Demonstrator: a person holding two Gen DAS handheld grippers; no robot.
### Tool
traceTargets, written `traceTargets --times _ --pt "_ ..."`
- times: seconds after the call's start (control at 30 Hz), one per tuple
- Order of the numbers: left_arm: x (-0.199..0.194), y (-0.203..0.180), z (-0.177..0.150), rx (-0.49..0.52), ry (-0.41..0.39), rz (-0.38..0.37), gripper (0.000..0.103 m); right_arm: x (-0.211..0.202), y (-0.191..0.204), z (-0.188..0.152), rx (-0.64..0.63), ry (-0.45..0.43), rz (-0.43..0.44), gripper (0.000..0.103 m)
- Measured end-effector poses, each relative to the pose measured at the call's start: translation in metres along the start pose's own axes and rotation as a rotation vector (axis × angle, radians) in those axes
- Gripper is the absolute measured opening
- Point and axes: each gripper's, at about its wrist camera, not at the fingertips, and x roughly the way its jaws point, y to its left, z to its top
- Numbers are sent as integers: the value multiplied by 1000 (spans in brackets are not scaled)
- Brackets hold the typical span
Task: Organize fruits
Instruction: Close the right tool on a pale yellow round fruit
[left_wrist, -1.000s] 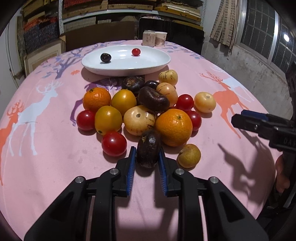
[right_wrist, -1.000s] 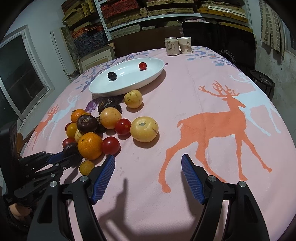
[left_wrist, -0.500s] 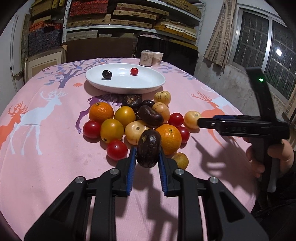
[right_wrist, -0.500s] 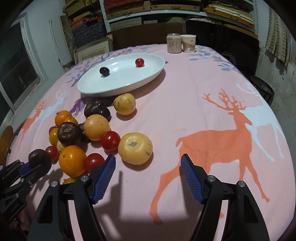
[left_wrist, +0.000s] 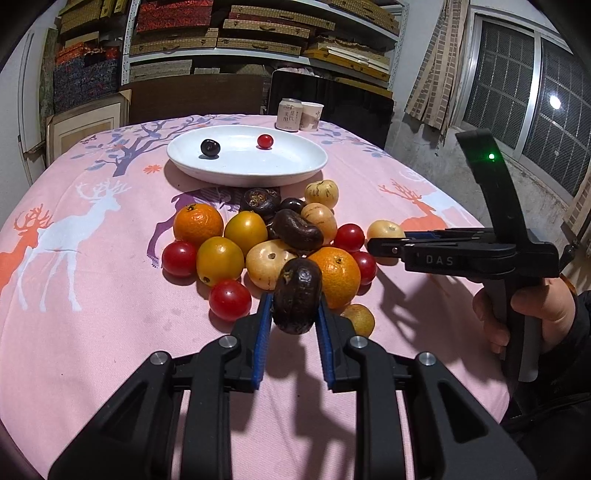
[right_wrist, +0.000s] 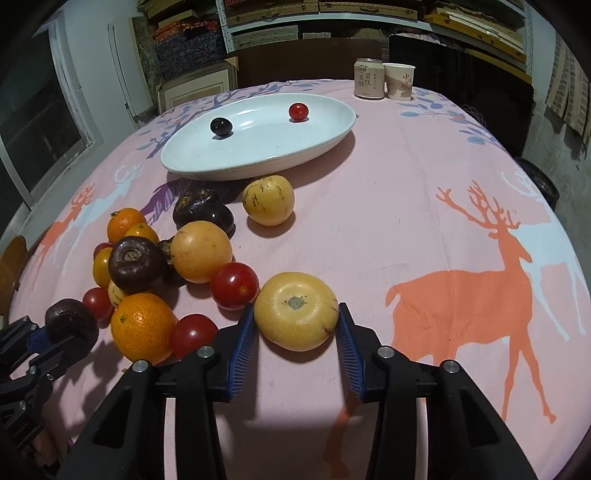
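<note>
My left gripper (left_wrist: 293, 308) is shut on a dark brown wrinkled fruit (left_wrist: 297, 295) and holds it above the pink cloth, in front of the fruit pile (left_wrist: 266, 240). It also shows in the right wrist view (right_wrist: 70, 325). My right gripper (right_wrist: 295, 325) is open, its jaws on either side of a pale yellow fruit (right_wrist: 295, 310) that lies on the cloth; contact is not clear. A white oval plate (left_wrist: 295, 166) at the back holds a dark round fruit (left_wrist: 210, 147) and a small red tomato (left_wrist: 265, 140).
The pile holds oranges, red and yellow tomatoes, pale yellow and dark fruits. A can (right_wrist: 368, 78) and a paper cup (right_wrist: 399, 80) stand at the table's far edge. The right half of the cloth (right_wrist: 461, 206) is bare. Shelves and a dark chair stand behind.
My left gripper has lifted the dark fruit off the cloth. My right gripper has moved forward and down over the pale yellow fruit and its jaws have narrowed around it.
</note>
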Motion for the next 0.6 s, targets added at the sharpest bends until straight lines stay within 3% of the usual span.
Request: traceTargets --times 0.6 --pt "-4 10 2 -48 7 6 22 -34 -5 -11 15 -53 42 44"
